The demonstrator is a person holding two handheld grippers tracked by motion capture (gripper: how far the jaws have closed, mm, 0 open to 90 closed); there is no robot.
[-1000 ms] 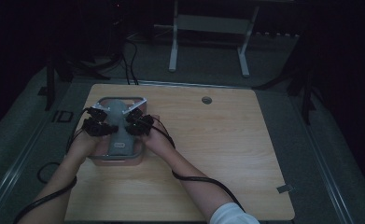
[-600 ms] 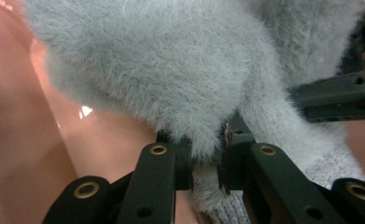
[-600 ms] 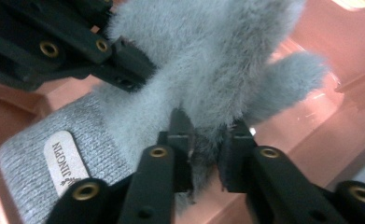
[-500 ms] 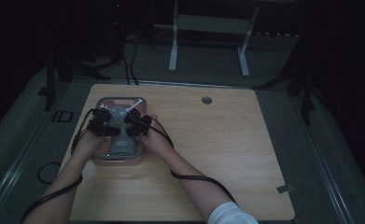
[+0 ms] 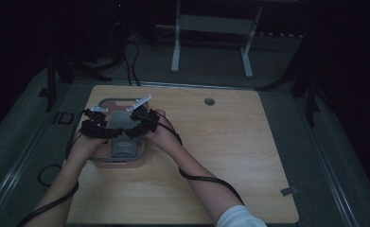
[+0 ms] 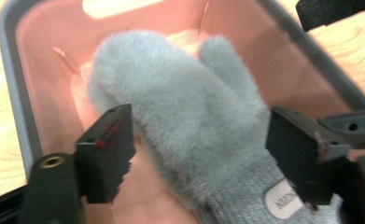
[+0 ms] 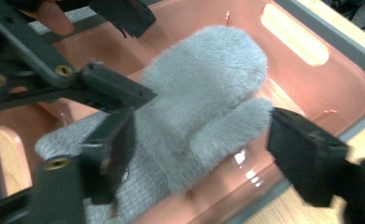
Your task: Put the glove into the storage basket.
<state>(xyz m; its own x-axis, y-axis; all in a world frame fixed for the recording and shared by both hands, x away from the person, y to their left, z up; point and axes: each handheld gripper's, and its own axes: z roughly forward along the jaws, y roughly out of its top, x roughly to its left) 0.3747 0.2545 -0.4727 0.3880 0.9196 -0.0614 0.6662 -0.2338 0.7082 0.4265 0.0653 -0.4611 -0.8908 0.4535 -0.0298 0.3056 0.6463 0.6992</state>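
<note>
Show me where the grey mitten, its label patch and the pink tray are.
grey mitten (image 6: 180,116), left gripper view, on its fluffy palm.
label patch (image 6: 283,199), left gripper view, on the oval tag at the knitted cuff.
pink tray (image 7: 343,88), right gripper view, on its inner side wall.

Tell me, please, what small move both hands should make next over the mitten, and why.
Probably lift both grippers clear. The grey mitten lies flat in the pink basket, and the left gripper and right gripper have just been opening, so their fingers stand apart without pressing it.
</note>
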